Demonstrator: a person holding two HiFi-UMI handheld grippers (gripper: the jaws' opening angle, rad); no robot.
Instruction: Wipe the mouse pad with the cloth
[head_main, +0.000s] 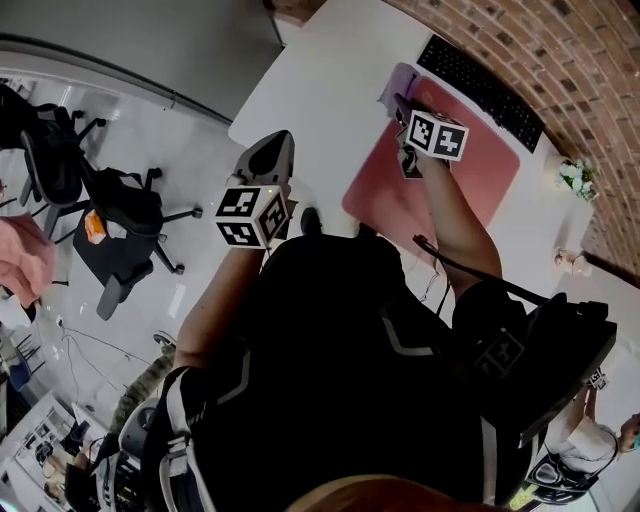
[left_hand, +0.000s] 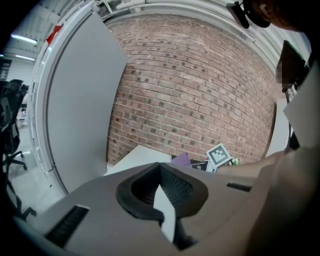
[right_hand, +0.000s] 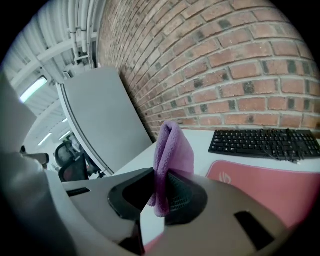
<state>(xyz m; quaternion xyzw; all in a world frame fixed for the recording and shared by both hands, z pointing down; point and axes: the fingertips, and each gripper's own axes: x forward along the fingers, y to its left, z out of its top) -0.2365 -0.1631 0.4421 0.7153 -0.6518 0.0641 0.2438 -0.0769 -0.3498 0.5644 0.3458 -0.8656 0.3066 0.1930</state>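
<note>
My right claw (right_hand: 160, 186) is clenched on the purple cloth (right_hand: 172, 147); the fabric is pinched between the two pads, a short tail hanging below them and the rest rising clear above the tips; it is folded double, fold uppermost, its long axis running along the jaws and pointing away from me toward the brick wall (right_hand: 240, 60). In the head view the right claw (head_main: 403, 112) is over the far left corner of the pink mouse pad (head_main: 480, 175), and the cloth (head_main: 398, 85) bunches just past the tips, over the pad's edge and the white table (head_main: 320, 90); I cannot tell whether it touches the pad. The pad (right_hand: 272, 182) lies flat, its long side parallel to the black keyboard (right_hand: 265, 142), which sits just beyond it against the wall. My left claw (left_hand: 160, 180) is closed on nothing, pads meeting at the tips; it hangs (head_main: 272, 160) by the table's near edge, well apart from the pad.
</note>
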